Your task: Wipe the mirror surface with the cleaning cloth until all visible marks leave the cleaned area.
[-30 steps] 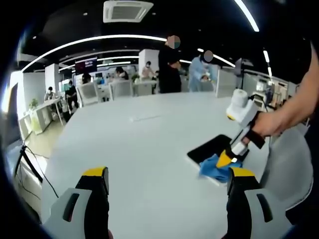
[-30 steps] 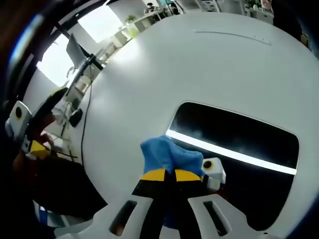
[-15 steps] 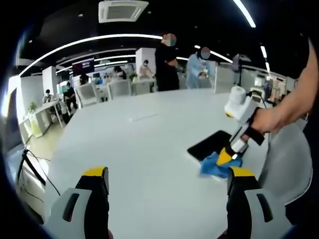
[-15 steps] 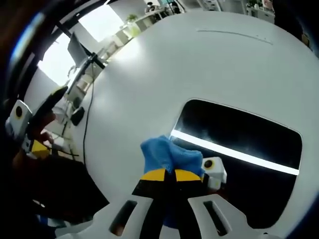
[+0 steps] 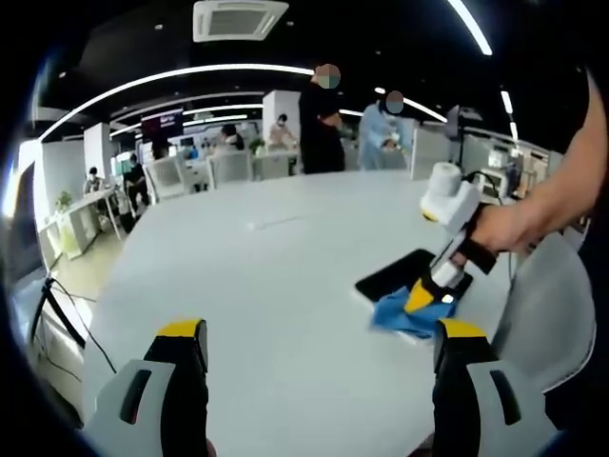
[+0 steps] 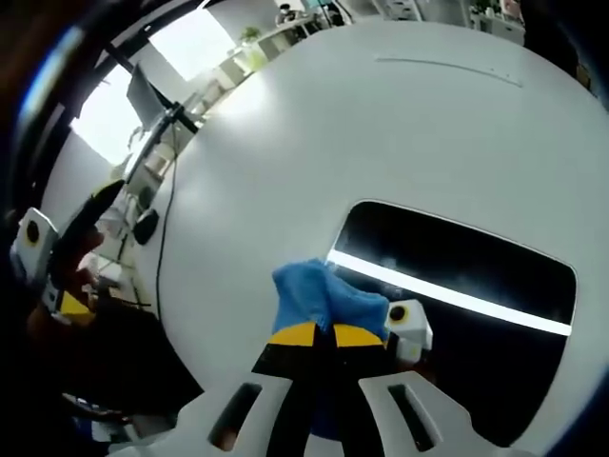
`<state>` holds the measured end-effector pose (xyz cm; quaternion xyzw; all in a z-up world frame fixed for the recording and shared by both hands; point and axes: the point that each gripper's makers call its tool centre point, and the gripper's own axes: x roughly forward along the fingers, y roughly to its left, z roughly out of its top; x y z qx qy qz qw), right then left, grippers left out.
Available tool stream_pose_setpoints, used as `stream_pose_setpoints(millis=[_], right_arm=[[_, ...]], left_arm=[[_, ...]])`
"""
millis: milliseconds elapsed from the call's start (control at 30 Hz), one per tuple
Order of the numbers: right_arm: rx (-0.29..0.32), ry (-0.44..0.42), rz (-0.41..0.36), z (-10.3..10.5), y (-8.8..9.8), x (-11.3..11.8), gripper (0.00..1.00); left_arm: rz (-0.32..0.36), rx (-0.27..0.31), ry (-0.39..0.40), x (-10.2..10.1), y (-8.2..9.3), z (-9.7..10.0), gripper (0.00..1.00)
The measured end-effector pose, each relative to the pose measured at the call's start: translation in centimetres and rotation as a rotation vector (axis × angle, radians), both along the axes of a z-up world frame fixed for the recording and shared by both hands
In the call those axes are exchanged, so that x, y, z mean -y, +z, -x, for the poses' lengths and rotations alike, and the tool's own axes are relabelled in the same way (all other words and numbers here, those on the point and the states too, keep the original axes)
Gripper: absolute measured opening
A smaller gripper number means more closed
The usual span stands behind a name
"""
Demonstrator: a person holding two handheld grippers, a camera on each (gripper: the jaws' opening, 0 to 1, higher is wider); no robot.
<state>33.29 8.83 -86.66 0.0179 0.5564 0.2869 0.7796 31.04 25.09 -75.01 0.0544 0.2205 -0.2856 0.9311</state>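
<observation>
On white table [image 6: 314, 143], right tongs [image 6: 316, 332] clamped on blue cloth [image 6: 319, 298] at mirror [image 6: 457, 271] edge, left tongs [image 5: 319, 333] apart.

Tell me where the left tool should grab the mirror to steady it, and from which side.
Grip the mirror by its bare far long edge, probably coming in low from the table side opposite the right tool. It lies flat and thin, and the blue cloth covers its near corner, so only the edges are free.
</observation>
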Motion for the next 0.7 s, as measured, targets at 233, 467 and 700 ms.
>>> stream_pose_setpoints(millis=[233, 467, 700], right_arm=[[-0.001, -0.005, -0.001, -0.9, -0.1, -0.1, 0.00], [0.008, -0.011, 0.004, -2.3, -0.3, 0.1, 0.00], [0.024, -0.001, 0.018, -3.4, -0.2, 0.0, 0.00]], left_arm=[[0.000, -0.001, 0.013, -0.3, -0.1, 0.0, 1.00], [-0.010, -0.007, 0.016, -0.3, -0.3, 0.1, 1.00], [-0.015, -0.007, 0.024, -0.7, -0.4, 0.0, 1.00]])
